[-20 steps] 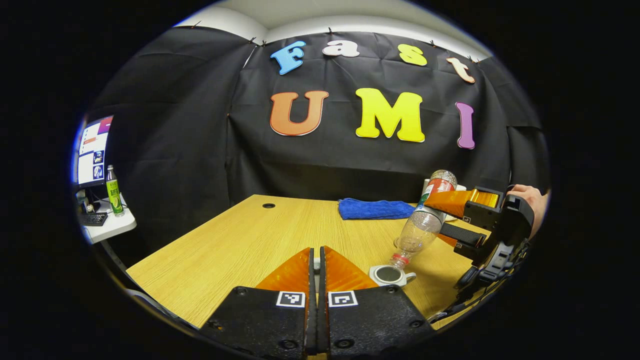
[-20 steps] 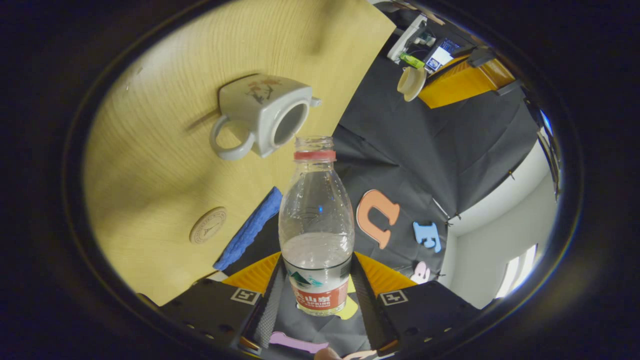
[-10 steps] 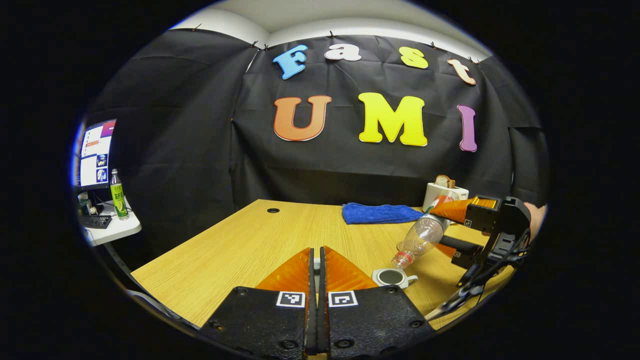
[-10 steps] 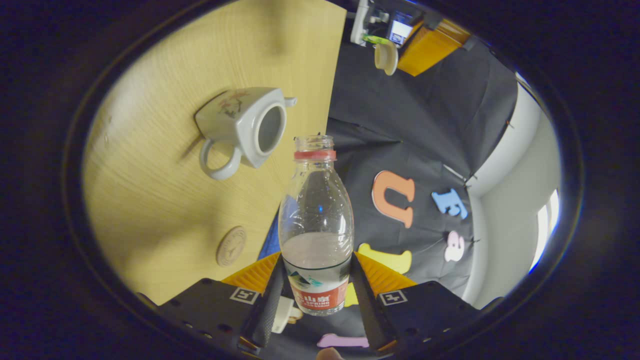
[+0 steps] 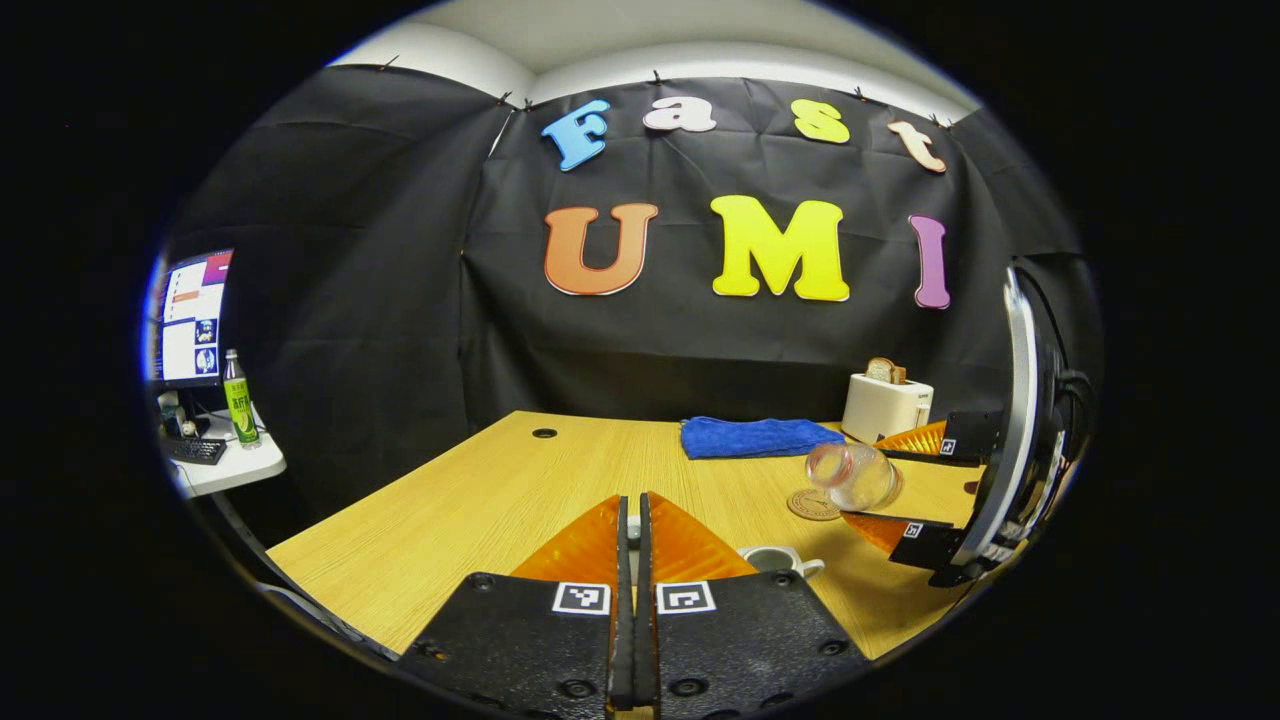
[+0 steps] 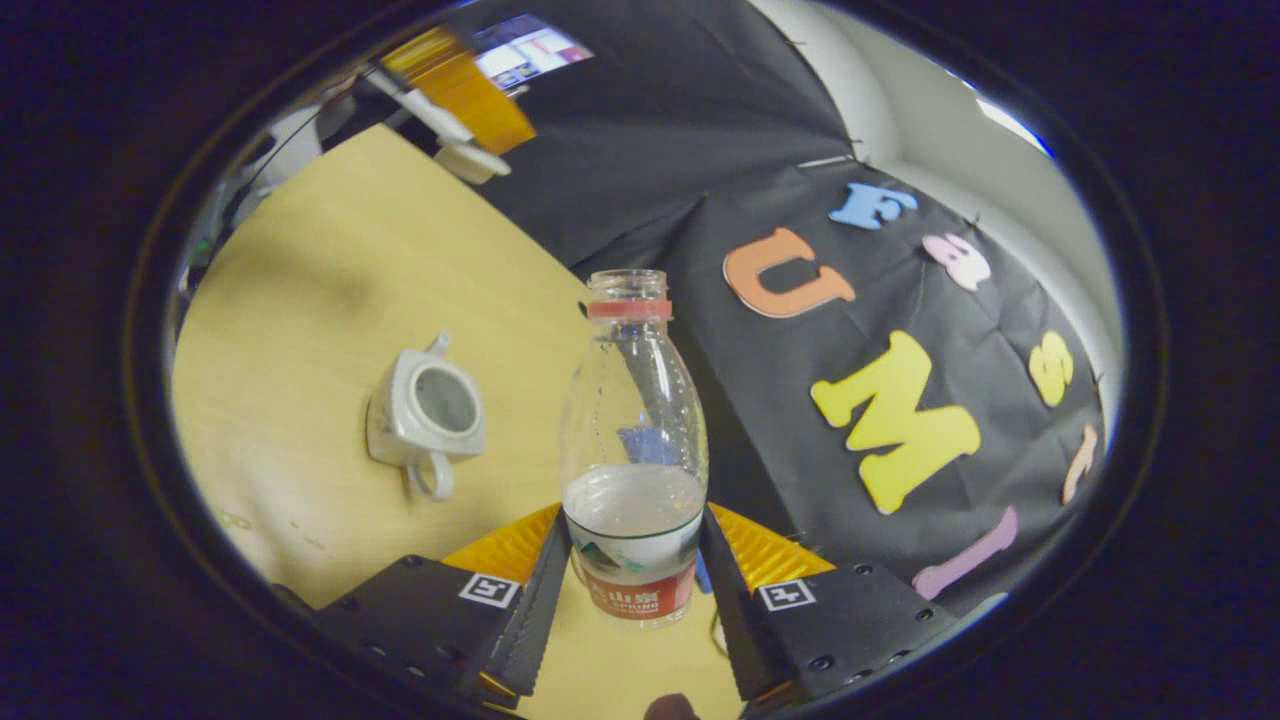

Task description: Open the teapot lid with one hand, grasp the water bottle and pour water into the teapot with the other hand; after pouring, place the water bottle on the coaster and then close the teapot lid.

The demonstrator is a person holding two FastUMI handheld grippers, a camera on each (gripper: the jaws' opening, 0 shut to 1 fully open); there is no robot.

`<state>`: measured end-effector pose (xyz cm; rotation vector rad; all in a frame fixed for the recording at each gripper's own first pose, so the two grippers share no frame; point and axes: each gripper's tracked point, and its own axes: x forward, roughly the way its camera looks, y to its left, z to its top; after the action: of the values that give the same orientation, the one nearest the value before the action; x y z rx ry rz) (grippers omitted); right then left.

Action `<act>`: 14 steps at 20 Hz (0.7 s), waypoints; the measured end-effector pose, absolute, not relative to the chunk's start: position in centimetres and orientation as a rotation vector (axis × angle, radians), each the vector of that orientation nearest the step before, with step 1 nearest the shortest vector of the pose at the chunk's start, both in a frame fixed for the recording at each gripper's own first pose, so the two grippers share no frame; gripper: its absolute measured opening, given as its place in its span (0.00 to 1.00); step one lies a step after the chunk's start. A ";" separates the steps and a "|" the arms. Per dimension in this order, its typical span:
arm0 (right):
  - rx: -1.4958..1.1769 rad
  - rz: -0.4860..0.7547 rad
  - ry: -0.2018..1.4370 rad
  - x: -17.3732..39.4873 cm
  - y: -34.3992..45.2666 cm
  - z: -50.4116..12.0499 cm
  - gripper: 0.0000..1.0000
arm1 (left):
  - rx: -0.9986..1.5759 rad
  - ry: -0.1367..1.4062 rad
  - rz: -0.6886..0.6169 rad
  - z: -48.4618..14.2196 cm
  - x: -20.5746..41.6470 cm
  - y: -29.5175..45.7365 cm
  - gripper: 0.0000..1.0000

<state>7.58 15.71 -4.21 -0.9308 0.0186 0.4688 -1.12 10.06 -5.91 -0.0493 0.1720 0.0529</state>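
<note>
My right gripper [image 6: 633,560] is shut on the clear water bottle [image 6: 633,440], uncapped, with a red neck ring and water low inside. In the left gripper view the bottle [image 5: 855,477] hangs tilted in the right gripper [image 5: 900,480], just right of the round coaster [image 5: 813,503]. The white teapot [image 6: 425,415] stands open on the table; in the left gripper view the teapot [image 5: 780,562] sits right of my fingers. My left gripper [image 5: 631,510] is shut on the white lid [image 6: 478,162], seen far off between its fingers [image 6: 455,95].
On the wooden table [image 5: 480,500] a blue cloth [image 5: 760,437] lies at the back, with a white toaster [image 5: 885,405] beside it. A side desk at far left carries a monitor [image 5: 190,315] and a green bottle [image 5: 237,400].
The right gripper swung the bottle up from mouth-down over the teapot and carried it back toward the coaster. The left gripper stayed put, still shut.
</note>
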 end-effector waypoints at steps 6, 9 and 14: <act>-0.390 0.469 0.033 8.6 15.3 2.4 0.72 | -0.039 0.175 0.035 -6.0 -1.2 9.3 0.03; -0.213 0.453 0.064 11.1 14.4 3.5 0.72 | -0.050 0.167 0.033 -5.7 -1.2 9.4 0.03; -0.033 0.417 0.143 15.1 13.1 0.5 0.72 | -0.054 0.160 0.039 -5.4 -1.3 9.7 0.03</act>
<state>15.12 13.12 0.54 -0.0330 0.1427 0.4167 -1.34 9.72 -5.39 -0.0544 0.1597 0.0391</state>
